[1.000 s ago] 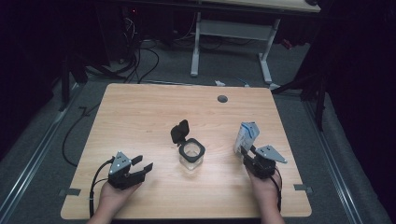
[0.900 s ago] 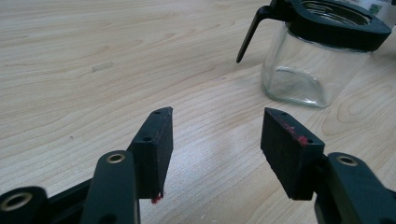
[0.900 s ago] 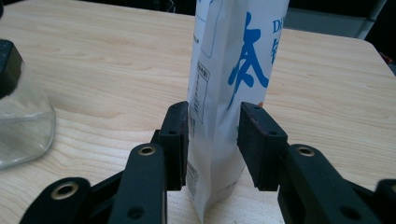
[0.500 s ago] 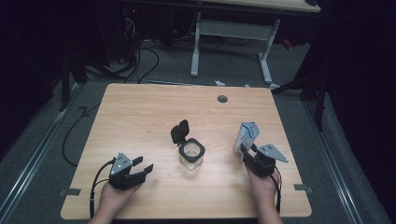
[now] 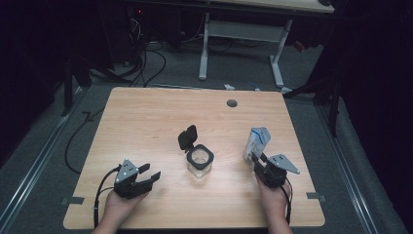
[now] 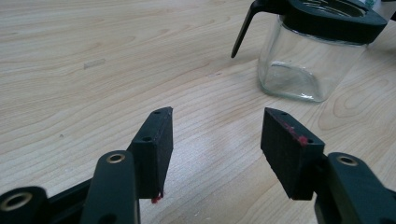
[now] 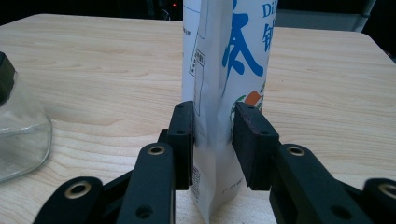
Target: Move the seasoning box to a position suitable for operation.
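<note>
Now the right hand-held gripper (image 7: 212, 140), closing, pinches a crinkled paper pouch (image 7: 229, 60).

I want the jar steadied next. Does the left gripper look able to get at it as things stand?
Probably yes. The left gripper is open with nothing between its jaws, and bare table lies between it and the glass jar, whose black lid stands flipped open.

Table evenly lit, surroundings dark, frames sharp
</note>
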Available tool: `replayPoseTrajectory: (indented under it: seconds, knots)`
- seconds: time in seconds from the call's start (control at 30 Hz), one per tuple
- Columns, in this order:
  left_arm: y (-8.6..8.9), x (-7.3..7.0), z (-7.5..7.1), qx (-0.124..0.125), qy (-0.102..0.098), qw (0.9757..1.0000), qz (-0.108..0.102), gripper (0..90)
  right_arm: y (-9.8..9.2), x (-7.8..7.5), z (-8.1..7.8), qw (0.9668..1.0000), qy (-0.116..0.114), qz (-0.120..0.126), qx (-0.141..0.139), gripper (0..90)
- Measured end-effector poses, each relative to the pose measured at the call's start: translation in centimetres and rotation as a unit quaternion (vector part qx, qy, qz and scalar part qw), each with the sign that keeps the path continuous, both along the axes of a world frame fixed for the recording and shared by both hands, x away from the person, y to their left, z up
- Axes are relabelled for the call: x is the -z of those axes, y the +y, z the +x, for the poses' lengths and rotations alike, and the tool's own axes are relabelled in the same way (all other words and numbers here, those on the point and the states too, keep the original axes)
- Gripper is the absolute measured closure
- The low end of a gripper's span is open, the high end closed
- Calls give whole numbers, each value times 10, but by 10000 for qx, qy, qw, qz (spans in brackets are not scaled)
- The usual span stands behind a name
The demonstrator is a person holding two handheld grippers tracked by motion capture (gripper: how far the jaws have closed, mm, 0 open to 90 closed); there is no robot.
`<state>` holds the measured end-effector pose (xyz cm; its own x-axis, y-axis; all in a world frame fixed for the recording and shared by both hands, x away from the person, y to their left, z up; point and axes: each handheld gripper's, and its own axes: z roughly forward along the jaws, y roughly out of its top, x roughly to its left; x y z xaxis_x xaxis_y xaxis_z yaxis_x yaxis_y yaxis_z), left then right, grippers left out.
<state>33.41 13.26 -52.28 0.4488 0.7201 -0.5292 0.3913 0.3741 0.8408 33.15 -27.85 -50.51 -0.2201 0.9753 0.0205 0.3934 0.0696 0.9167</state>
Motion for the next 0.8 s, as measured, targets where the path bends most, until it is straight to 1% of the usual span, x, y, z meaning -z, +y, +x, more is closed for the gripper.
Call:
replayPoseTrajectory:
  seconds: [0.1, 0.13, 0.2, 0.23, 0.27, 0.33, 0.4, 0.53, 0.67, 0.8]
  knots:
    - [0, 0, 0, -13, -5, 10000, -19, 440, 0, 0, 1, 10000, -8, 4, -15, 697]
    - [0, 0, 1, -17, -3, 10000, -28, 440, 0, 1, 1, 10000, -10, -13, -17, 719]
    - [0, 0, 1, -27, 12, 10000, -27, 440, -1, 0, 2, 10000, 17, 45, -53, 758]
    - [0, 0, 1, -27, 12, 10000, -27, 440, -1, 0, 2, 10000, 17, 45, -53, 758]
    - [0, 0, 1, -21, 6, 10000, -13, 440, -1, 0, 2, 9999, 27, 88, -66, 779]
    - [-1, 0, 0, -1, 4, 10000, -4, 440, -2, 0, 3, 9999, 14, 79, -82, 809]
    - [-1, 0, 0, 14, 5, 10000, 10, 440, -2, -1, 3, 9999, 44, 107, -85, 823]
    - [-2, 0, 0, 1, -2, 10000, -12, 440, -2, -1, 4, 9999, 48, 47, -85, 831]
    - [-2, 0, 0, -3, 15, 10000, -24, 440, -2, -2, 4, 9999, 63, 49, -86, 835]
    - [-2, 0, 0, 7, 8, 10000, -7, 440, -2, -4, 4, 9998, 151, 20, -138, 837]
